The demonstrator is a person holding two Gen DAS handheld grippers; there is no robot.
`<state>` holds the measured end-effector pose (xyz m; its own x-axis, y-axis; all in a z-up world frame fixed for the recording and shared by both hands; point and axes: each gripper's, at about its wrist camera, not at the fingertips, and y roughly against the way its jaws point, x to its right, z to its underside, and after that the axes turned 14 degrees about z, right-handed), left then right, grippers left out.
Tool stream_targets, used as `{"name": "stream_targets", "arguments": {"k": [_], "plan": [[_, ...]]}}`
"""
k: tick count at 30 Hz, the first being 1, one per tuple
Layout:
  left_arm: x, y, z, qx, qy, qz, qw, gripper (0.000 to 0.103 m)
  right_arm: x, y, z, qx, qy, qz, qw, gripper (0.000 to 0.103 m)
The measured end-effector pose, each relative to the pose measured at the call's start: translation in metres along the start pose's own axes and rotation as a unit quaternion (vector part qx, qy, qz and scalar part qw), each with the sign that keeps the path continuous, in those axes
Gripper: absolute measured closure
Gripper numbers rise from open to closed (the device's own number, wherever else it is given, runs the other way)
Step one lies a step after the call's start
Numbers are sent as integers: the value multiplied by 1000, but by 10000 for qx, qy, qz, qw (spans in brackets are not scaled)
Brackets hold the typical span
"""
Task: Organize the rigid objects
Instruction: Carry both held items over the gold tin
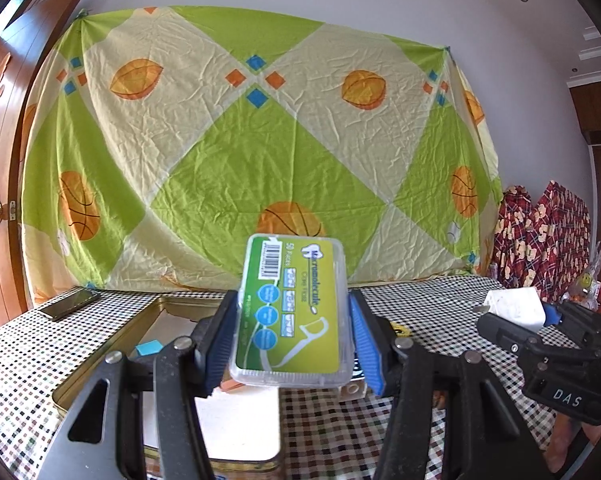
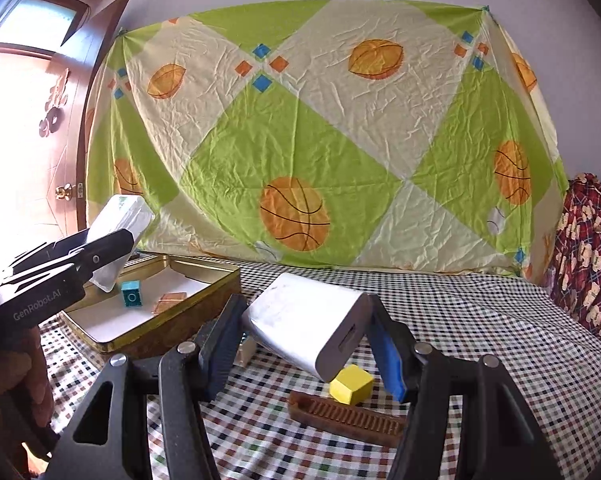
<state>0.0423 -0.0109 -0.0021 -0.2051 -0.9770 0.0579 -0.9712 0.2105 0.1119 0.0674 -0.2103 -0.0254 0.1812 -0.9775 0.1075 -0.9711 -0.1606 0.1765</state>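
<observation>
Blue-padded fingers (image 1: pixel 220 344) of the left gripper (image 1: pixel 290 340) clamp a clear floss-pick box (image 1: pixel 290 312) by its long sides, green label up, far end tilted upward. Box held in the air above the near right corner of an open gold tin (image 1: pixel 112 340). Inside the tin: a teal block (image 2: pixel 131 293) and a thin brown piece (image 2: pixel 171 299), white floor otherwise.

Right gripper (image 2: pixel 306 336) closed on a white charger (image 2: pixel 306 330), gripped across its width, port end toward the camera and tipped down. It hangs over the checked tablecloth (image 2: pixel 500 344), right of the tin. Beneath it on the cloth: a yellow cube (image 2: pixel 350 384) touching a brown ridged bar (image 2: pixel 346 416); a pale block (image 2: pixel 246 352) sits by the left finger.

Left gripper body enters the right-wrist view from the left, angled up to the right. A dark phone (image 1: pixel 70 304) lies at the cloth's far left. Ball-print sheet (image 1: pixel 260 140) covers the wall behind.
</observation>
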Motion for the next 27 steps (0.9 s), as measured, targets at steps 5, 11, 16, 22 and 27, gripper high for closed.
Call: {"name": "stream_targets", "arguments": {"k": [5, 11, 16, 22, 27], "plan": [[-12, 4, 0, -41, 52, -87, 9999, 49, -15, -1, -8, 87, 91, -109, 9999, 41], [-26, 11, -2, -3, 92, -228, 9997, 49, -35, -4, -17, 127, 188, -304, 9993, 41], [-35, 17, -4, 33, 120, -334, 9994, 49, -50, -3, -24, 187, 267, -443, 9985, 41], [-44, 24, -7, 77, 157, -418, 9990, 49, -67, -2, -32, 267, 381, -593, 9972, 41], [-51, 28, -9, 107, 172, -501, 9985, 49, -83, -1, -38, 330, 476, -714, 9958, 41]]}}
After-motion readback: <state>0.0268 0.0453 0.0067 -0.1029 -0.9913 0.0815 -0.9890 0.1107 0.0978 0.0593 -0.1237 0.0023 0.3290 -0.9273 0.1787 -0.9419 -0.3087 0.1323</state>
